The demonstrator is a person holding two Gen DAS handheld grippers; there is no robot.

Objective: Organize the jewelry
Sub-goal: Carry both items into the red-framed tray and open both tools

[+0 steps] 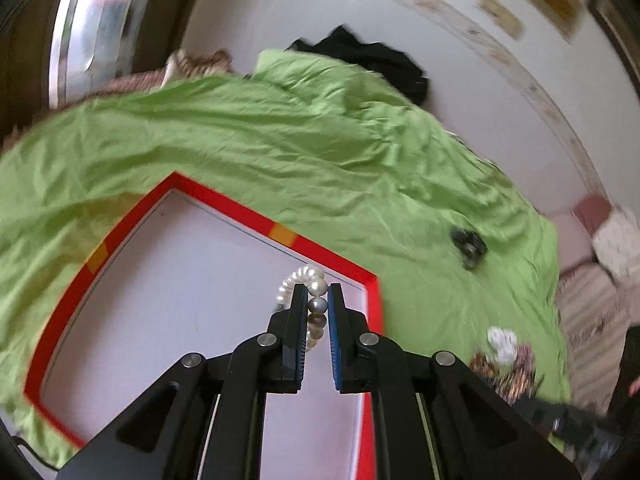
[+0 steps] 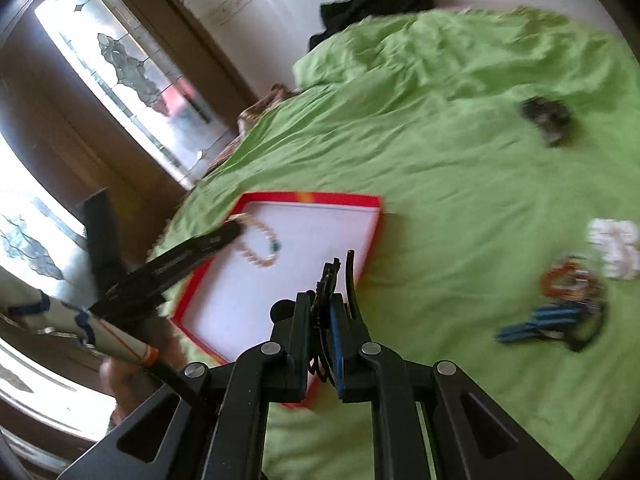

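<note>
My left gripper [image 1: 317, 294] is shut on a pearl strand [image 1: 298, 276], and it hangs over the white floor of a red-rimmed tray [image 1: 224, 204]. In the right wrist view the same gripper [image 2: 236, 229] reaches in from the left, the pearl strand [image 2: 260, 250] looping down over the tray [image 2: 312, 197]. My right gripper [image 2: 320, 300] is shut on a black toothed hair clip [image 2: 335, 274], held above the tray's near right corner. Both views are blurred by motion.
A crumpled green cloth [image 1: 280, 140] covers the surface. On it lie a dark trinket [image 2: 546, 118], a white piece [image 2: 614, 252], orange bangles [image 2: 568, 280] and a blue item [image 2: 548, 320]. Black clothing [image 2: 372, 0] lies at the far edge. A hand [image 2: 120, 376] shows at lower left.
</note>
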